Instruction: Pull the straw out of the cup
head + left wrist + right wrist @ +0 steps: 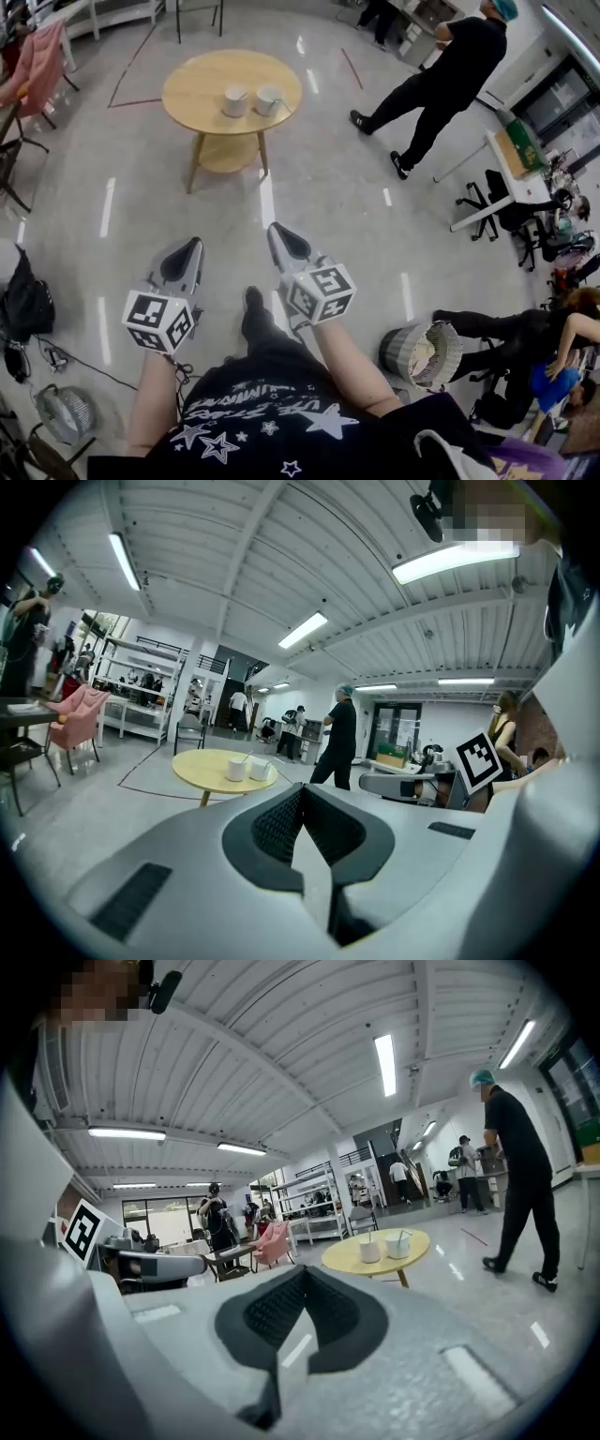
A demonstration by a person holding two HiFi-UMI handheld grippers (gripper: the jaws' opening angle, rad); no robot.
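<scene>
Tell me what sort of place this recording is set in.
Probably an open workshop or lab hall, not a home: a glossy floor with tape lines, metal shelving along the wall, desks with office chairs, and a small round table holding two white cups.

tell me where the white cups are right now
Head view, top left of centre: the left white cup and right white cup stand side by side on the round wooden table, a person in black to its right.
</scene>
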